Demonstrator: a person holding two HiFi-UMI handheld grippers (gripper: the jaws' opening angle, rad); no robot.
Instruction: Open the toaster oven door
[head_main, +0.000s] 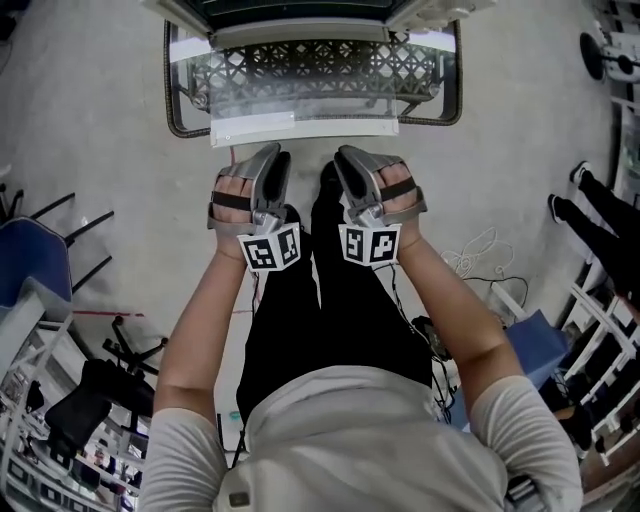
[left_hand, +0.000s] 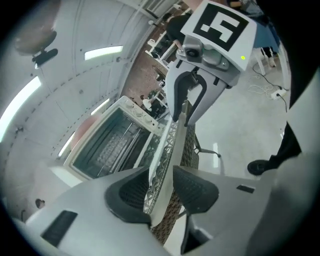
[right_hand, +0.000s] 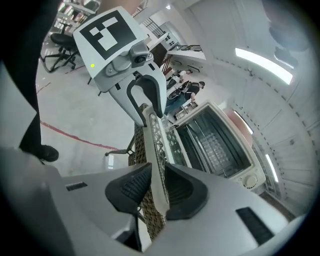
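The toaster oven (left_hand: 107, 145) stands on a woven stand with its glass door (head_main: 310, 75) folded down flat towards me. The door's white handle (head_main: 305, 130) runs along its near edge. My left gripper (head_main: 268, 160) reaches the handle's left part. In the left gripper view the handle (left_hand: 172, 150) runs edge-on between the pads of that gripper (left_hand: 162, 192), with a thin gap on the left side. My right gripper (head_main: 352, 160) holds the handle's right part. In the right gripper view its jaws (right_hand: 157, 187) press the handle (right_hand: 152, 135) from both sides.
The woven stand's dark rim (head_main: 172, 90) frames the door on a grey floor. A blue chair (head_main: 40, 260) and black chairs stand at the left. A person's legs (head_main: 600, 215), cables (head_main: 470, 255) and white shelving lie at the right. My own legs are below the grippers.
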